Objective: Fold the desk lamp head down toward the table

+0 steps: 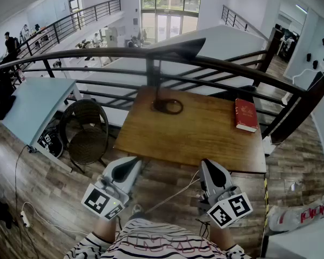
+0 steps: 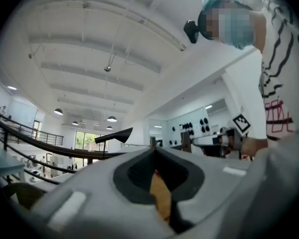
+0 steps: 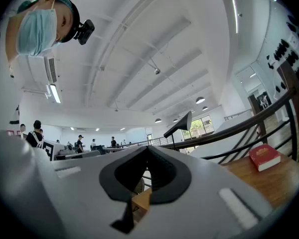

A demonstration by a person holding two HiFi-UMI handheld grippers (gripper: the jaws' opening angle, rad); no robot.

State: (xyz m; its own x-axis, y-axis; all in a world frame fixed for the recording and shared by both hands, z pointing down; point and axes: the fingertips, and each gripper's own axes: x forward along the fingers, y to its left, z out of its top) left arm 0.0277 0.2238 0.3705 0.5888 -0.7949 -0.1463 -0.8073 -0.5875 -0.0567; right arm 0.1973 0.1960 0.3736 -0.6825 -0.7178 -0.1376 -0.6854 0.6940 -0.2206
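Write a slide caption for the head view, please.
Left claw and right claw, shut, face a table with desk lamp and red book.

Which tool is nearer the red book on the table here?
Right. The right tool hovers by the table's near edge, below and slightly left of the red book in the head view; the left tool is by the same edge, farther left.

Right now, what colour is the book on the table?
Red; the book shows best in the head view.
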